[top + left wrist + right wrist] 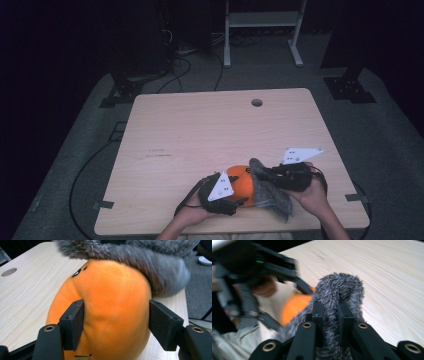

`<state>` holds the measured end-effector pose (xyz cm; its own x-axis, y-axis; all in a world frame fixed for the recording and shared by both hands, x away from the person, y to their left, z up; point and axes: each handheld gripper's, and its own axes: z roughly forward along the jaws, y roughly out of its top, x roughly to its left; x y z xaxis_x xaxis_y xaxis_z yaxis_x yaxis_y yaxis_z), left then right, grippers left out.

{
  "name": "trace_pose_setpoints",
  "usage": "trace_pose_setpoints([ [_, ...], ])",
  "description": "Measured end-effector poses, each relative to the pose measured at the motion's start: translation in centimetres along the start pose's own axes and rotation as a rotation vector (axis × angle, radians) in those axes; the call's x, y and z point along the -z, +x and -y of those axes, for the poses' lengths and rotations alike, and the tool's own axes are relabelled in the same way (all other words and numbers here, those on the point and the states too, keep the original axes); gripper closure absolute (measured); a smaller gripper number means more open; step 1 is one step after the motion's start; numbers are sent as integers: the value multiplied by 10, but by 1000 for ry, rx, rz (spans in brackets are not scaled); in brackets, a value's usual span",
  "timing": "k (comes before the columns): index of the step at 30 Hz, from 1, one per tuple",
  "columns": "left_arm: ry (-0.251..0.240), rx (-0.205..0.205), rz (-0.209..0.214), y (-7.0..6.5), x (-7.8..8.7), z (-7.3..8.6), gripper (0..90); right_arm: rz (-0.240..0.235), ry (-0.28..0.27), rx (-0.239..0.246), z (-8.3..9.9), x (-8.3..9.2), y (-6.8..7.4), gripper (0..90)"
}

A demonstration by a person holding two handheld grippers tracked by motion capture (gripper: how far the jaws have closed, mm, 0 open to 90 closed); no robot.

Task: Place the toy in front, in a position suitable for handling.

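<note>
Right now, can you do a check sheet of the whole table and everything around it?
Surface: pale wooden table, round hole near far edge.
Job's things: orange plush toy with grey furry cover partly over it.
Clutter: nothing seen.
Grippers: left gripper jaws pressing the orange plush toy; right gripper jaws pinching the grey furry cover.
Cables: black cables on floor.
Surroundings: grey carpet, metal stand, dark room.

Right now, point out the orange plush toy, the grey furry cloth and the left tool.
orange plush toy (110, 312): left gripper view, its bulging middle.
grey furry cloth (340, 287): right gripper view, its pinched fold.
left tool (235, 201): high view, between its tips.
</note>
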<state>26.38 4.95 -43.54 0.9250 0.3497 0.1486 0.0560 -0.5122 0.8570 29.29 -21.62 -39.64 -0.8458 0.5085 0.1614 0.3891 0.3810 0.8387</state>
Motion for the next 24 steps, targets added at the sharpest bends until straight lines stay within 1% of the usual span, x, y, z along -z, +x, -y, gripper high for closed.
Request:
trace_pose_setpoints([
  [1, -9, 17, 0, 2, 1, 1, 332, 11, 7, -24, 4, 2, -4, 790],
  [2, -15, 35, 2, 4, 1, 2, 331, 24, 10, -31, 7, 4, -7, 791],
  [3, -21, 54, 4, 6, 1, 3, 331, 23, 13, -35, 9, 5, -8, 792],
  [4, -22, 60, -1, 7, 1, 3, 331, 7, 2, -43, 8, 5, -6, 793],
  [5, -25, 70, -6, 8, 1, 3, 331, -8, -10, -29, 6, 5, -3, 793],
  [7, -28, 89, -15, 10, 2, 3, 331, -48, -27, 11, 0, 2, 7, 792],
  [8, -28, 97, -16, 12, 3, 4, 331, -54, -26, 29, -2, 1, 11, 791],
  [9, -33, 112, -13, 14, 4, 5, 331, -48, -26, 34, -3, -1, 12, 791],
  [10, -42, 130, -14, 16, 5, 6, 331, -50, -26, 22, -1, -1, 9, 792],
  [11, -46, 147, -12, 18, 7, 7, 331, -44, -30, 1, 1, -1, 5, 791],
  [14, -58, 188, -9, 23, 9, 9, 331, -8, 0, -51, 11, -1, -9, 791],
  [15, -57, 187, -9, 23, 8, 9, 331, 0, 10, -60, 14, -1, -11, 792],
  [16, -52, 179, -14, 23, 8, 9, 331, 1, 10, -59, 14, -1, -9, 792],
  [17, -53, 179, -21, 22, 8, 9, 331, -2, 2, -46, 11, 0, -4, 792],
  [18, -58, 190, -25, 22, 7, 9, 332, -14, -10, -27, 7, 0, 2, 792],
  [20, -63, 204, -29, 23, 6, 9, 334, -85, -43, 2, -1, -1, 13, 791],
  [21, -58, 204, -28, 23, 7, 9, 334, -85, -37, 31, -4, -4, 18, 790],
  [22, -65, 206, -25, 24, 8, 9, 335, -68, -21, 51, -5, -7, 21, 789],
  [23, -72, 216, -19, 26, 10, 10, 336, -72, -24, 45, -5, -7, 19, 789],
  [24, -82, 220, -11, 27, 11, 10, 335, -65, -27, 27, -3, -6, 14, 790],
])
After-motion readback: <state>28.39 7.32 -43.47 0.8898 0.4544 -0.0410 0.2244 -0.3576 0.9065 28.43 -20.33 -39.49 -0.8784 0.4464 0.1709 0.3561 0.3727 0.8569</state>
